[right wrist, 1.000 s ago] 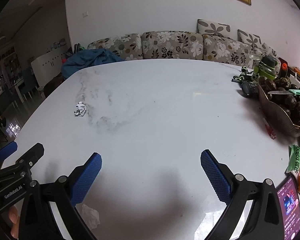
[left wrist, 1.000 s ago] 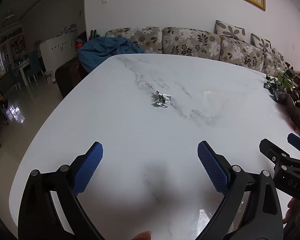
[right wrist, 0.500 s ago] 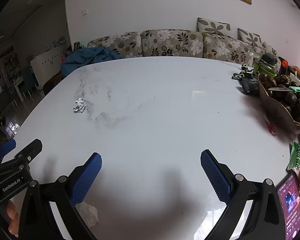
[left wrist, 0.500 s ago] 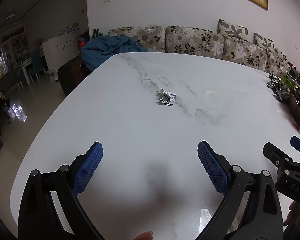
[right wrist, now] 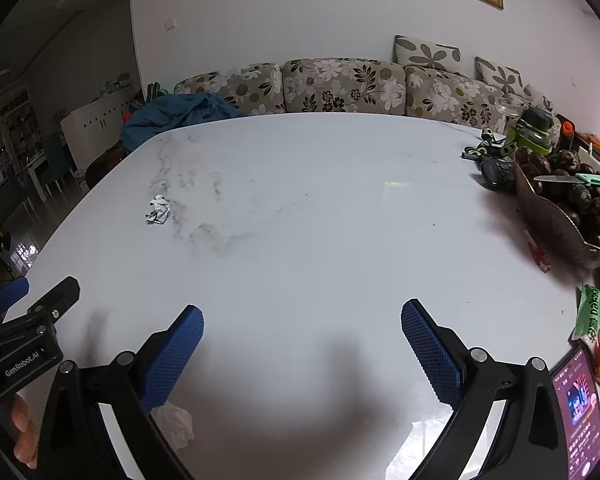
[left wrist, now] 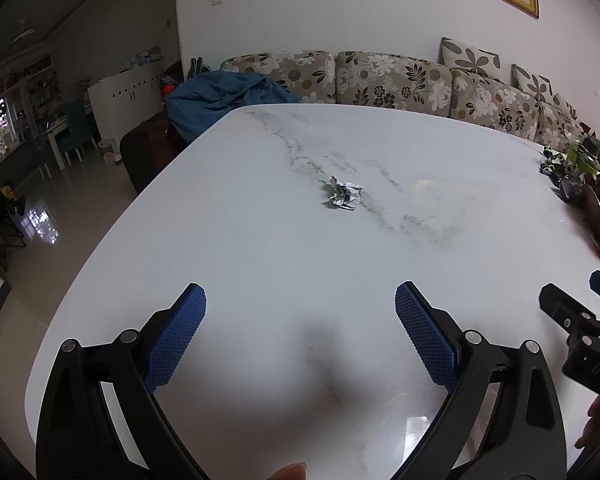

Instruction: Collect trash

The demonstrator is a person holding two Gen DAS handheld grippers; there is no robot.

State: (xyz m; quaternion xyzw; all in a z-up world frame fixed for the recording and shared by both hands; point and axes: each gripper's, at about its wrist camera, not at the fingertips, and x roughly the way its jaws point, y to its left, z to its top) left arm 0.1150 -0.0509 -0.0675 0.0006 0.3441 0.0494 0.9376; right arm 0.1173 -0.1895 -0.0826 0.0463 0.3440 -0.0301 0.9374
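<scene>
A crumpled printed paper scrap lies on the white marble table, ahead of my left gripper and slightly right of its centre line. It also shows in the right wrist view, far left. My left gripper is open and empty, well short of the scrap. My right gripper is open and empty over bare table. A crumpled white tissue lies near the table's front edge, just behind the right gripper's left finger.
At the right stand a brown bowl of dark fruit with a knife, a green bottle, a remote, a green snack packet and a phone. A floral sofa runs behind the table.
Both grippers have moved a little nearer the table's middle. The paper scrap has shifted right in the left wrist view and sits more in line with the left gripper. Both jaws stay open.
</scene>
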